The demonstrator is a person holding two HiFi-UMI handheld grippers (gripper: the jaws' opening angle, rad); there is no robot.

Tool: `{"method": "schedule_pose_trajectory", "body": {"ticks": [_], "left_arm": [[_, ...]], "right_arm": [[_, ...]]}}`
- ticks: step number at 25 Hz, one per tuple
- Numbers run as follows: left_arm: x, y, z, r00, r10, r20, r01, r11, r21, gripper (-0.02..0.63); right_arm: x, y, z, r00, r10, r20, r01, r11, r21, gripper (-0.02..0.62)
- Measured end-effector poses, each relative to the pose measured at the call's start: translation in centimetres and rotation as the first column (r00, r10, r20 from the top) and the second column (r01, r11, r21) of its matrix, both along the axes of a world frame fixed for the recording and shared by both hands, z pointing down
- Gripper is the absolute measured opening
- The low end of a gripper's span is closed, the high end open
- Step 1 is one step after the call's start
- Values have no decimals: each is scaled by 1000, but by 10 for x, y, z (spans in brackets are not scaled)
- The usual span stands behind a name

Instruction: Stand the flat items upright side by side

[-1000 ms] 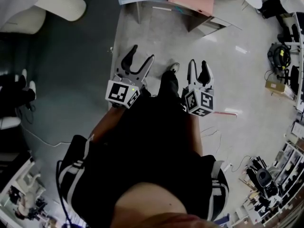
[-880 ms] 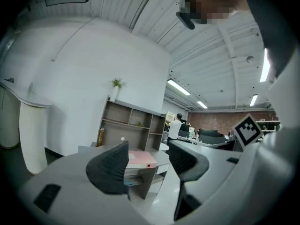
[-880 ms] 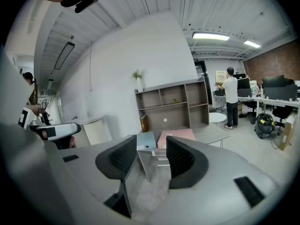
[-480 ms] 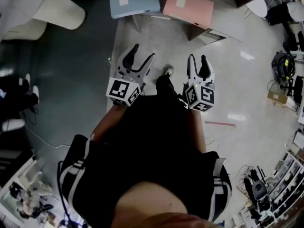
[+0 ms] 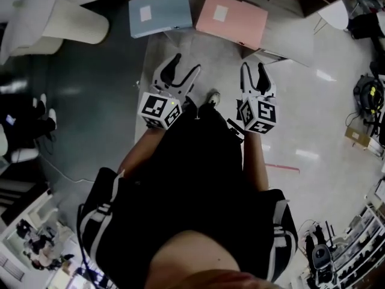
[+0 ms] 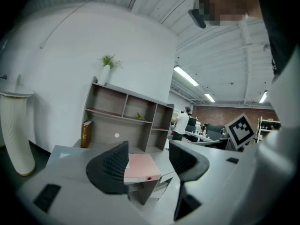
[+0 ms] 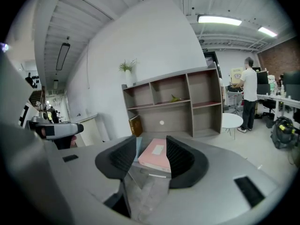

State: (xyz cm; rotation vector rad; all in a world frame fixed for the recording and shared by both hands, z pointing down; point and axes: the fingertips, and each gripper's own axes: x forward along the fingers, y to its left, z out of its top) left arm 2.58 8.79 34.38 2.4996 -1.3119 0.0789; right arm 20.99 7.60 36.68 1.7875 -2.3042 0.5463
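Head view: folder [image 5: 231, 18] beyond right gripper [image 5: 253, 67]

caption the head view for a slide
Left hand-held gripper and right hand-held gripper, both open, face a flat light-blue box and a flat pink box.

Clothing: a black garment [image 5: 198, 173], plain and loose.
Side trim: white stripes [image 5: 96, 221] on black fabric at the black garment's left edge; a matching set at its right edge.
Footwear: a light-coloured shoe [image 5: 213, 95] just above the black garment's top edge.
Tools: the left gripper [image 5: 184, 66] and right gripper [image 5: 252, 68] have pale grey-white shells with black curved jaws and grid-textured pads.
Markings: left marker cube [image 5: 159, 110] and right marker cube [image 5: 260, 114], white with black square patterns, at the black garment's upper corners.
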Motion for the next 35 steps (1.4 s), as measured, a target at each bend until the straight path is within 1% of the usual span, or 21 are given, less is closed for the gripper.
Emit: {"method": "schedule_pose_trajectory", "body": {"ticks": [2,5,8,13,16,19,25,30,32,35], "left_arm": [[5,-10,11,1000,-10,19,10,1000,-29,261],[10,-24,32,999,-19,31,22,995,-97,261],[17,-45,56,999,-4,41,10,990,-144,261],[16,-81,96,997,37,61,-24,979,-200,261],[20,-104,127,996,56,64,-38,965,-259,261],[16,-123,161,996,69,64,-45,946,-320,261],[11,-161,230,984,107,141,-44,918,-393,273],[6,-186,267,987,80,136,-11,896,-445,281],[7,-190,281,987,84,137,-10,885,-465,281],[10,-192,299,986,108,128,-29,864,-503,291]], "right_arm": [[12,-12,5,1000,6,2,-6,1000,-7,212],[25,-25,17,1000,15,10,-14,1000,-28,212],[34,-42,39,1000,17,11,-16,997,-70,215],[36,-62,82,999,37,10,-35,987,-159,224],[42,-74,115,999,49,12,-45,971,-235,232],[44,-88,144,998,55,7,-50,953,-298,237],[60,-117,192,997,79,15,-67,917,-394,270],[71,-127,234,994,111,22,-87,875,-476,290],[74,-130,247,991,130,39,-94,861,-499,291],[77,-137,262,990,138,29,-103,845,-524,298]]}}
